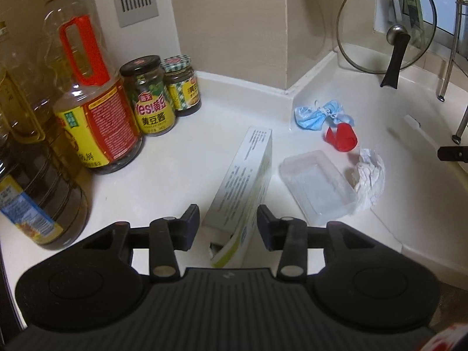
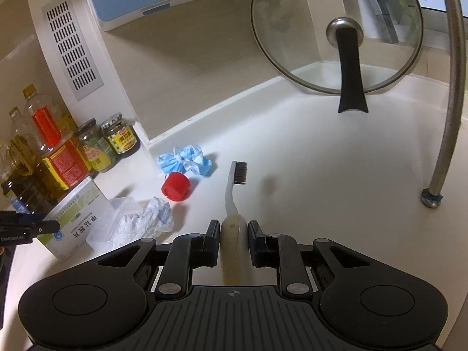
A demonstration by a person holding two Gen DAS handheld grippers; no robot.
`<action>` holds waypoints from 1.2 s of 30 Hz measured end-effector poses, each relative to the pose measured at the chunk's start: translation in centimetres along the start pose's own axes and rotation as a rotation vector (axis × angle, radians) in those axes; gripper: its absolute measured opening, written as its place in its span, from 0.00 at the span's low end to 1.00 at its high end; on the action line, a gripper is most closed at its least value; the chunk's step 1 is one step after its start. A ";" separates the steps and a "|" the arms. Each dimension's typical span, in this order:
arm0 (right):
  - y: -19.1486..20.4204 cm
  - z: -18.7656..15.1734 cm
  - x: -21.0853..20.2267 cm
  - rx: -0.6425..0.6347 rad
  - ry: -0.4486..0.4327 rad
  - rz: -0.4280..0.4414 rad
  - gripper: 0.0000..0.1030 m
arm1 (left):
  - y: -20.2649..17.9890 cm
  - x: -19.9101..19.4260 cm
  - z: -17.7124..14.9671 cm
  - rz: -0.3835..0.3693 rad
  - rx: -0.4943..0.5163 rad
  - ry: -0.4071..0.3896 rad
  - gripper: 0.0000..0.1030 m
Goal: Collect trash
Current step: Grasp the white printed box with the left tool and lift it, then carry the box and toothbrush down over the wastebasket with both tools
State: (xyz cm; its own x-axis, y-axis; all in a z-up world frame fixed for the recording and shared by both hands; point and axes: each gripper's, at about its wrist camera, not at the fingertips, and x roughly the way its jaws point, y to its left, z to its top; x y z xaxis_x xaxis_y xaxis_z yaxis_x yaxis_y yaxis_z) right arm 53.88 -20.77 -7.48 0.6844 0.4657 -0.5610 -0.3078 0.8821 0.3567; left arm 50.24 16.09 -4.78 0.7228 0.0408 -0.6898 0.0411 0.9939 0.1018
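Observation:
A white and green medicine box [image 1: 245, 172] stands on its edge on the white counter [image 1: 163, 175]. My left gripper [image 1: 228, 223] is open around the box's near end, and a thin gap shows beside the left pad. My right gripper [image 2: 233, 228] is shut on the pale handle of a black-bristled brush [image 2: 234, 193], which it holds above the counter. Loose on the counter lie a crumpled blue face mask [image 2: 187, 161], a red cap [image 2: 175, 187], a crumpled white tissue [image 2: 146, 219] and a clear plastic tray [image 1: 317, 187]. The box [image 2: 79, 216] shows at the left of the right wrist view.
Oil bottles [image 1: 87, 96] and two sauce jars [image 1: 152, 96] crowd the left corner. A glass pot lid [image 2: 336, 32] leans against the back wall. A metal rack leg [image 2: 431, 199] stands at the right. A wall corner juts out behind the mask.

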 end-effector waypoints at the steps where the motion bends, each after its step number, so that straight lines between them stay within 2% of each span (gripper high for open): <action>1: -0.1 0.0 0.0 0.002 -0.001 -0.003 0.20 | 0.0 0.2 0.2 -0.004 0.001 0.002 0.39; 6: -0.4 0.0 -0.4 0.008 -0.008 -0.011 0.20 | -0.2 1.4 0.9 -0.003 0.013 0.021 0.37; 9: -0.5 0.0 -0.7 0.009 -0.012 -0.012 0.20 | -0.4 1.5 1.0 -0.003 0.020 0.026 0.28; 10: -0.5 0.0 -0.8 0.009 -0.013 -0.012 0.20 | -0.5 1.4 1.0 -0.003 0.017 0.027 0.23; 16: -0.5 -0.1 -1.9 0.001 -0.020 0.005 0.20 | -0.6 -0.3 0.5 0.022 -0.036 0.005 0.22; 26: 0.0 -1.2 -4.4 -0.025 -0.029 0.064 0.20 | -2.3 -6.1 -1.9 0.083 -0.113 -0.051 0.22; 32: 0.2 -2.4 -5.7 -0.027 -0.013 0.097 0.20 | -2.8 -7.1 -4.9 0.112 -0.159 0.016 0.22; 36: 0.0 -2.9 -6.7 -0.028 -0.011 0.099 0.20 | -2.7 -6.6 -5.7 0.125 -0.184 0.076 0.22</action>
State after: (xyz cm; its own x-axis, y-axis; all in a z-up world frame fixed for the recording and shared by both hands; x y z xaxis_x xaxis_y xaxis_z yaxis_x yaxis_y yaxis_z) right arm 47.38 -23.63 -5.92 0.6568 0.5503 -0.5156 -0.3924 0.8333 0.3894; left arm 41.43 13.74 -4.60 0.6604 0.1652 -0.7326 -0.1766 0.9823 0.0623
